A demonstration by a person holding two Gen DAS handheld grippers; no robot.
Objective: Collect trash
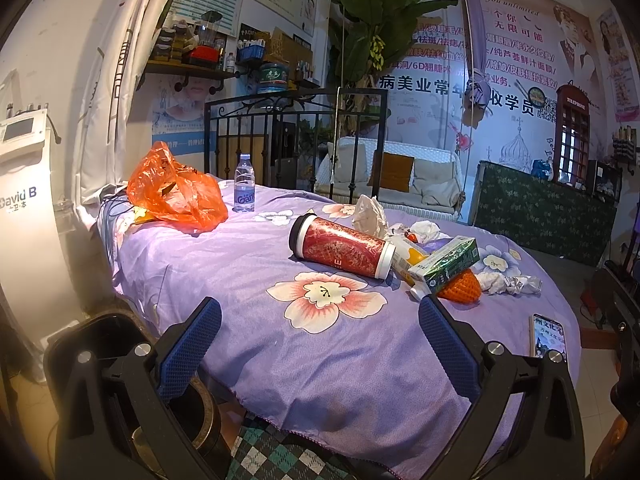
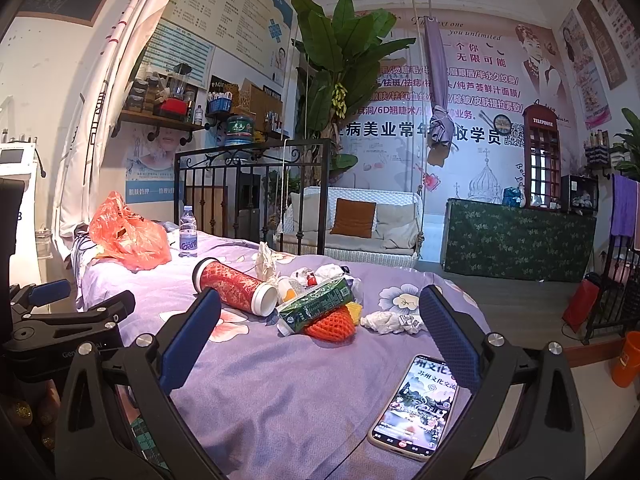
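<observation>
Trash pile [image 2: 320,308] ahead of spread right tongs [image 2: 320,332]

I see the orange bag [image 1: 176,190] slumped open at ten o'clock on the bed. Toward two o'clock the trash clusters: a crumpled tissue [image 1: 370,212], a green carton [image 1: 448,264] tilted on orange netting [image 1: 460,289], and wrappers [image 1: 506,283] beside it.

The right gripper [image 2: 320,344] hung wide open above the purple bedspread [image 2: 280,392]; a lit phone [image 2: 416,408] lay at five o'clock, the trash pile [image 2: 320,300] at twelve.
</observation>
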